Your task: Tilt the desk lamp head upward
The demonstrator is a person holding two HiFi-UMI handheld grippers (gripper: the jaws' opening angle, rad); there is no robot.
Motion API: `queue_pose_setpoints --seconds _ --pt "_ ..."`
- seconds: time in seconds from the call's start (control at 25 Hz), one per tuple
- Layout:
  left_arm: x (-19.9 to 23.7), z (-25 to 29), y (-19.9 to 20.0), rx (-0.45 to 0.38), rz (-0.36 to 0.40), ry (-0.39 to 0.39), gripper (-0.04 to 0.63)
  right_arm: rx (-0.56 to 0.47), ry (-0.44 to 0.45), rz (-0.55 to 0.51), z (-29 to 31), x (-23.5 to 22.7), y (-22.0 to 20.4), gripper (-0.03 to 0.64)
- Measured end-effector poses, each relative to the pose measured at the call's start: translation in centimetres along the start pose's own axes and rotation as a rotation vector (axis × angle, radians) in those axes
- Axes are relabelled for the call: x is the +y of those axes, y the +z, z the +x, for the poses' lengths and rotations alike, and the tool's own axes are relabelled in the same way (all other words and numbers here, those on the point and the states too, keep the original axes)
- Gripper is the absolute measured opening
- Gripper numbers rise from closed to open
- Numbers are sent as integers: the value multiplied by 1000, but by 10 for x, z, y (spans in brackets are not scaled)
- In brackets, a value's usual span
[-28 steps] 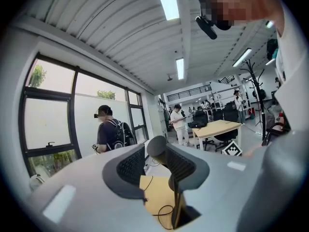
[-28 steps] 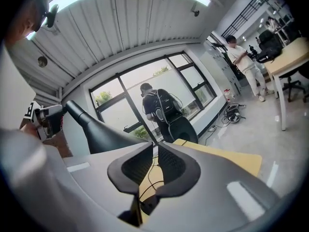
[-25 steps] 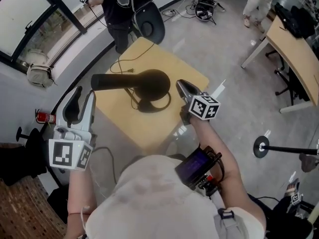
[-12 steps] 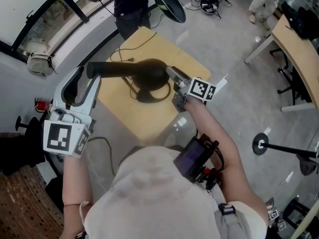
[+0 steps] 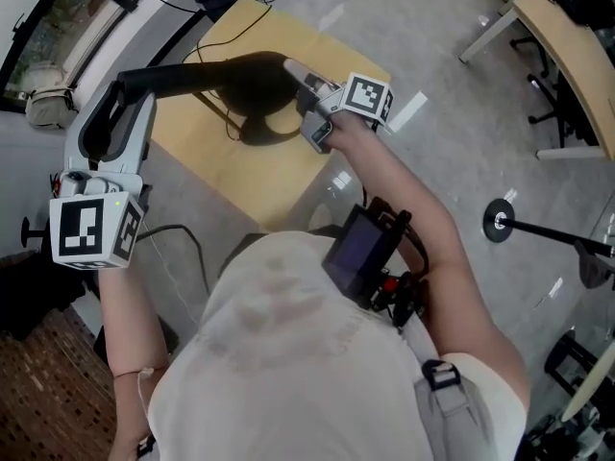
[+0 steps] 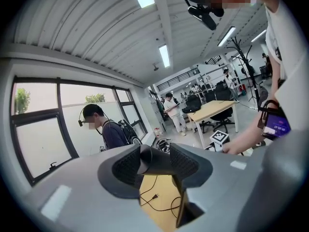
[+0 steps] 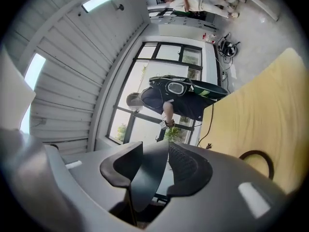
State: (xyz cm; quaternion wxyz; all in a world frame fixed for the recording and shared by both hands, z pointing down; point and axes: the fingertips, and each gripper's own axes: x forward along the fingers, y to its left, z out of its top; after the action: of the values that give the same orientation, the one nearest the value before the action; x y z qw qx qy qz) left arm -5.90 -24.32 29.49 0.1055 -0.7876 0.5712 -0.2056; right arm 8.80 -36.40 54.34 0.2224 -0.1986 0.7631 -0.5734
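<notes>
- Desk lamp [image 5: 226,73], black: the ring base [image 5: 258,134] stands near the middle of the desk [image 5: 207,157]. Its long dark bar reaches out past the desk's left edge, and the rounded part sits above the base.
- Left gripper [image 5: 113,96]: my jaws are clamped on the outer tip of the bar, which the left gripper view shows as a dark end filling the space between the ribbed pads [image 6: 129,167]. I hold it there because the far tip looks to give the most leverage for swinging the head upward.
- Right gripper [image 5: 294,71]: my jaws are closed on the thin curved edge of the lamp's rounded part, seen as a dark sheet between the pads [image 7: 186,163]. It is over the desk, toward the right corner. I judge this grip steadies the joint end, so the base does not skid or lift while the other end rises.
- Cable [image 6: 153,197]: it lies loose with its plug on the desk top and trails toward the far edge. It is slack, so it should not drag.
- Person in dark clothing [image 6: 104,127]: stands beyond the far edge, well apart from the lamp.
- Risk, as I judge it: the base may tip if the two grips pull unevenly.
</notes>
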Motion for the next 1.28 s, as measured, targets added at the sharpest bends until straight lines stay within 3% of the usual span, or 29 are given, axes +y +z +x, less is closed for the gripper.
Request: queue_pose_setpoints --seconds 0.16,0.36,0.64,0.84,1.04,1.16,1.28 --pt "-3 0 -6 11 38 33 187 -9 -4 23 -1 -1 -3 173" --pt "-7 3 -6 2 140 86 192 -12 -8 16 5 -1 -1 170" --pt "-14 2 -11 -2 165 101 166 -25 -89 -4 -12 -10 -3 170" --pt "-9 0 -13 2 162 112 166 -31 -64 -8 -7 -8 -3 170" --pt "2 -1 -11 9 73 88 241 -24 -110 -25 -12 -11 -2 170" --pt "7 5 -17 37 -73 -3 262 -36 -54 -6 -8 -4 -1 170" --pt "8 13 -28 66 -221 -143 286 -37 -57 -7 -8 -6 -2 170"
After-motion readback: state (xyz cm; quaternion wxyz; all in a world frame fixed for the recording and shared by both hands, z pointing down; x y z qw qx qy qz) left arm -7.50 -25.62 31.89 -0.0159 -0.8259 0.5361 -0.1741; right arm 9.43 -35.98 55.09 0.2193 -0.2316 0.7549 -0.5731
